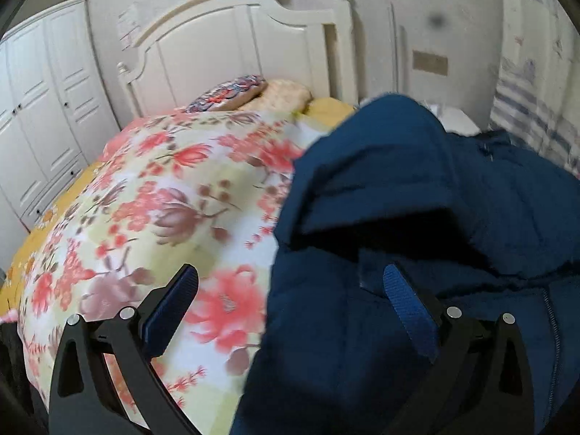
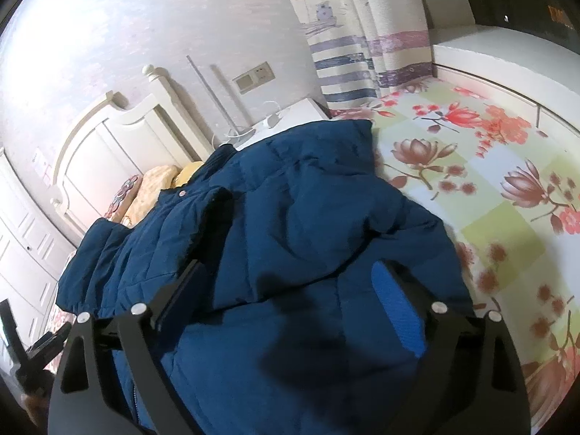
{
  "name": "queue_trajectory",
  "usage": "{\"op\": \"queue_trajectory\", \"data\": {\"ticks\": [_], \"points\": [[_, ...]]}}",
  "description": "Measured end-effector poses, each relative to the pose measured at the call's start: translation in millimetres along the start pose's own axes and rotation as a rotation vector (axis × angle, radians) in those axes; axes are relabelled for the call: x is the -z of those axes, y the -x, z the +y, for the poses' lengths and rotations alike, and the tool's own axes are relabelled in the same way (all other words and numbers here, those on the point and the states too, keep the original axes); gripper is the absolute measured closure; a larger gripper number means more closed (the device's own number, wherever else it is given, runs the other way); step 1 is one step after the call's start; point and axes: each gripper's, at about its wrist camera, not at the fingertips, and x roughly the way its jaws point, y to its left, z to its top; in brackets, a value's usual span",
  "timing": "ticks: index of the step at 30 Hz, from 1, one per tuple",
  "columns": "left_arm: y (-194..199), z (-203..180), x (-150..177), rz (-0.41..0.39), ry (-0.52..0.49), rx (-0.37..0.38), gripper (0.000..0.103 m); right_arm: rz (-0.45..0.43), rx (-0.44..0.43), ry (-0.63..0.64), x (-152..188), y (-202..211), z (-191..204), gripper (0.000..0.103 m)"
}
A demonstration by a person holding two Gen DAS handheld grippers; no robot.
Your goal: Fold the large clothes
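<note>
Lying across a floral quilt (image 1: 152,188) on the bed, a dark blue padded jacket (image 2: 290,224) sits in a rumpled heap, one quilted panel folded over another and a zip running down its lower part. At far left in the left wrist view stands a white wardrobe (image 1: 47,101), then the cream headboard (image 1: 232,43) with two pillows (image 1: 253,90) tucked at its foot. The left gripper (image 1: 290,290) has its jaws spread wide: one blue-padded finger (image 1: 170,308) hangs over the quilt, the other over the jacket's edge, and nothing is pinched between them. Further right, the right gripper (image 2: 290,290) (also spread wide) straddles the jacket's bulk, both fingers above blue fabric, gripping none of it. Beyond it come a striped curtain (image 2: 362,65) and more quilt.
</note>
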Motion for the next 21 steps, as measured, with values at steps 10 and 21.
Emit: {"op": "queue_trajectory", "data": {"ticks": [10,21], "points": [[-33,7,16,0.128,0.017,0.077,0.004,0.045,-0.138,0.204,6,-3,50,0.019],[-36,19,18,0.154,0.08,0.127,0.004,0.125,-0.188,0.357,8,-7,99,0.086]]}}
